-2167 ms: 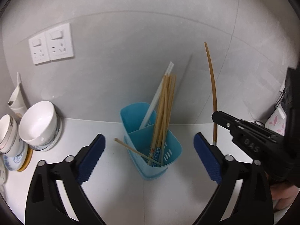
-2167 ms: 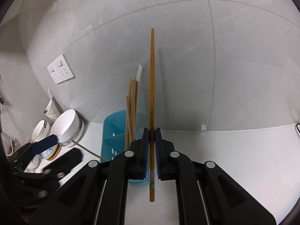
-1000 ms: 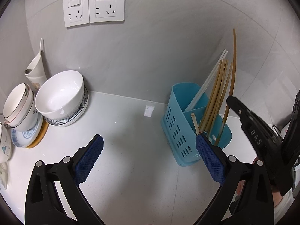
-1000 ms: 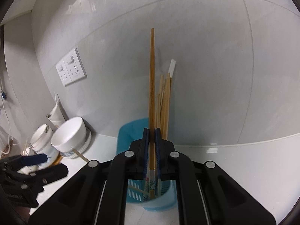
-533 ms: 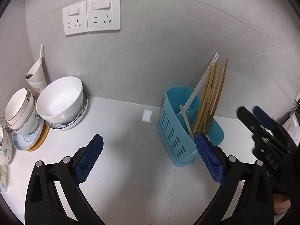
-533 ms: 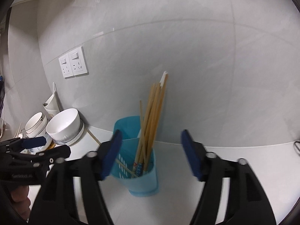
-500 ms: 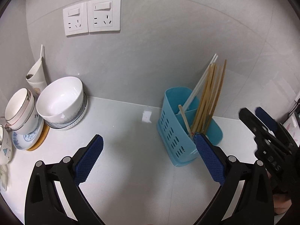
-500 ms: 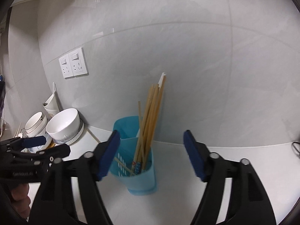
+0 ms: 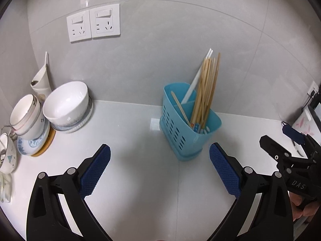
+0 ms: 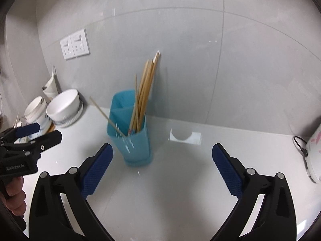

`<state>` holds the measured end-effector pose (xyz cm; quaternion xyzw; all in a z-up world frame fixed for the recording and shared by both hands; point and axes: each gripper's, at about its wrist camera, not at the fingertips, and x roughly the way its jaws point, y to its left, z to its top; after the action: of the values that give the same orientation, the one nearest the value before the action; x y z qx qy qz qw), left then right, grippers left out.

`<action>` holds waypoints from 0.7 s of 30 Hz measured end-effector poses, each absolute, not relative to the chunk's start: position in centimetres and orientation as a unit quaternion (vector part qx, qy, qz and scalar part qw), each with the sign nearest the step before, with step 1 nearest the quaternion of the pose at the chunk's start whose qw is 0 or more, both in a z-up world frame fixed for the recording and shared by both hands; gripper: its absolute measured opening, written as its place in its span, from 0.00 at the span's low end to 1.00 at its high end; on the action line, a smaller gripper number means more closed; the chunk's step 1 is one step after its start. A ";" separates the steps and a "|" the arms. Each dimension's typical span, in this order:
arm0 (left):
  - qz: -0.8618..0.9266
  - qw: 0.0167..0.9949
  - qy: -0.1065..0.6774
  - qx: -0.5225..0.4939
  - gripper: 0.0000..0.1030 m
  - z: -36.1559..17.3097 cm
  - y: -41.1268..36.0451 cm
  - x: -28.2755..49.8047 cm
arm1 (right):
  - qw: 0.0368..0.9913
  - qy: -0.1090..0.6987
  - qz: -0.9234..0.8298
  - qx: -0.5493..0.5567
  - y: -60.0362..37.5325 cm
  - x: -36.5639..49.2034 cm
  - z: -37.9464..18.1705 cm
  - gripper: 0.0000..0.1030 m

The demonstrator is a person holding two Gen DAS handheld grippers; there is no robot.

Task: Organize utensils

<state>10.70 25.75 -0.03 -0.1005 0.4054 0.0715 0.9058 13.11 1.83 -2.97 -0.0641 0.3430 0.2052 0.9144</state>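
Presently the right gripper [image 10: 161, 162] has its jaws opening, nearly at full spread, with nothing between the blue pads [image 10: 96, 168]; it hangs over bare white counter [image 10: 180, 190], just near of the blue holder [image 10: 133, 138]. The left gripper [image 9: 159, 170] likewise stands wide apart and empty, its pads [image 9: 225, 173] clear of everything, with the holder just beyond its right pad. A hand [image 10: 15, 198] grips the left tool's handle at the left edge of the right wrist view.

The holder stands upright on the counter close to the grey tiled wall [image 10: 200, 50]. Its right-hand compartment carries a bundle of wooden chopsticks [image 9: 206, 88] leaning toward the wall, together with a white stick [image 9: 197, 78]. One short chopstick [image 9: 180, 108] lies tilted across the divider, its top pointing left.

Far left, white bowls [image 9: 66, 102] are stacked on plates [image 9: 34, 142]. Two wall sockets [image 9: 94, 23] sit above them. A white appliance [image 10: 315, 150] shows at the right edge.
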 end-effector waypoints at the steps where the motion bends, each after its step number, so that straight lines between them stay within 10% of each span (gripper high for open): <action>1: 0.070 0.905 0.408 -0.103 0.94 -0.2 25.7 10.5 | 0.912 0.348 0.206 -0.065 1.7 12.8 -3.1 0.93; 21: 0.059 0.900 0.419 -0.098 0.94 -1.7 24.5 9.7 | 0.900 0.379 0.206 -0.056 1.5 12.5 -4.2 0.93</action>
<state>9.74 24.53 -1.68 -0.0985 0.4195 0.0591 0.9005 12.48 1.52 -4.20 -0.0564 0.3789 0.2063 0.9004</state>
